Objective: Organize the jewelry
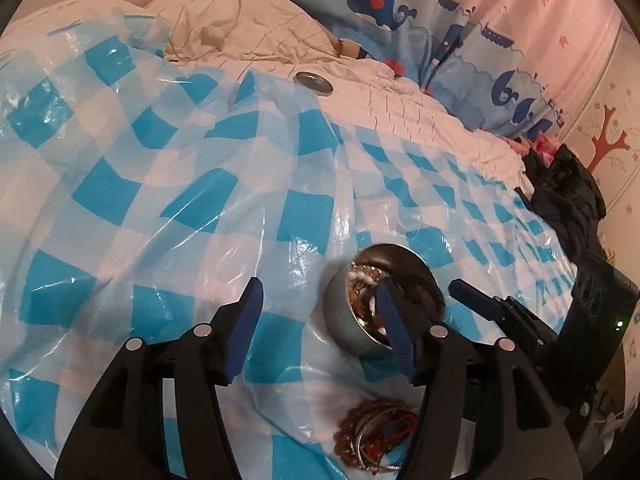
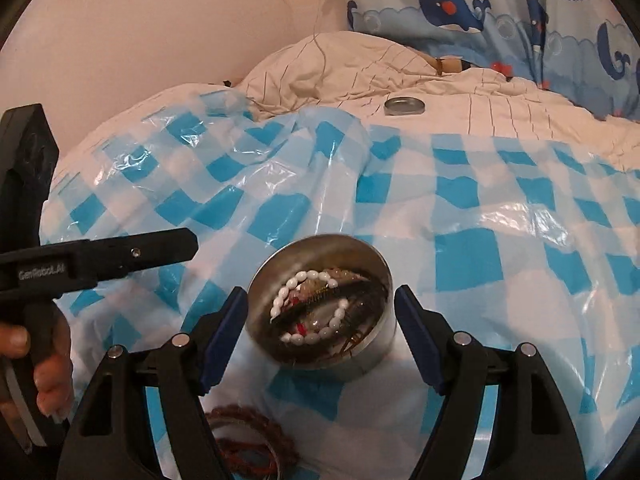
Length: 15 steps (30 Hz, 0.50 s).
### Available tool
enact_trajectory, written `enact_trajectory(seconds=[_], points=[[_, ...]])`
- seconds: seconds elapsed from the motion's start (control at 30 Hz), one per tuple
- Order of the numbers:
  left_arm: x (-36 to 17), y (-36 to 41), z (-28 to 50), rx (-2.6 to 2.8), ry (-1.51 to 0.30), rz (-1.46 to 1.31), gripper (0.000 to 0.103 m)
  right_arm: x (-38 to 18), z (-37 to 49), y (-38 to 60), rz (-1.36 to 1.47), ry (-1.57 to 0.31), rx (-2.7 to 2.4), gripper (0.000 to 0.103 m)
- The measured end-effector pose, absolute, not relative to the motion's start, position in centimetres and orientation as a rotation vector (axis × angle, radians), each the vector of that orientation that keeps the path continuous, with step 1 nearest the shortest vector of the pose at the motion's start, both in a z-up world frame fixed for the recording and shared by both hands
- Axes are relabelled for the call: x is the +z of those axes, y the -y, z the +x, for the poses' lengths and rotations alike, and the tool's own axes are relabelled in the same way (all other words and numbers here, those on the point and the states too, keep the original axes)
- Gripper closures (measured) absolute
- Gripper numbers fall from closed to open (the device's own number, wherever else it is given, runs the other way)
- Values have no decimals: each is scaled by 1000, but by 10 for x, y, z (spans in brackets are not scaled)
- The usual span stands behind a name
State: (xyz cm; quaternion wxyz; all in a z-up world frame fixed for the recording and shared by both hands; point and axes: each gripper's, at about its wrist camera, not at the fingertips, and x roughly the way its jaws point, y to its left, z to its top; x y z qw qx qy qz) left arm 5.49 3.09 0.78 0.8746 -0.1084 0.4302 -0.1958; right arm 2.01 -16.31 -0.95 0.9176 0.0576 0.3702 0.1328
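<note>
The right gripper [image 2: 320, 336] is hovering with its jaws standing wide and empty, one blue pad to each side of the round metal tin [image 2: 320, 308] without pressing on its wall. The left gripper [image 1: 320, 320] is also gaping with nothing between its pads; in its own view one finger is crossing in front of the tin's mouth, while from the right wrist camera it is reaching in from the left of the tin, a person's hand [image 2: 44, 364] wrapped round its handle. The tin is sitting on the blue-and-white checked plastic sheet [image 2: 480, 216] and is already holding a white bead bracelet [image 2: 308, 308] over darker beaded pieces. Just in front of the tin, nearer the cameras, a small pile of loose bracelets [image 1: 372, 436] — brown beads, a metal bangle, red cord — is lying on the sheet, and this looks like the next load. The tin's lid [image 2: 404, 106] is resting well beyond the tin on the pale duvet [image 2: 360, 68]. To do this step well, the free gripper should probably be dropping back behind the tin's near wall and closing on the whole tangle — not on one strand — while the other steadies the tin, since the slick sheet over soft bedding could let it tip.
</note>
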Motion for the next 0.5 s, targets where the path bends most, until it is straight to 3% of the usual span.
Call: enact_trajectory(seconds=[0.23,0.37,0.5], points=[[0,-12,35,-448,-923,-87,42,-15,-41,183,116,-811,265,21],[-8,-8,26,-441,-937,-32,40,-31,-57,183,206,-887,305,21],[-9,-13,24,-422,-936,-28,37,-25,-61,156,118,-858,382,21]])
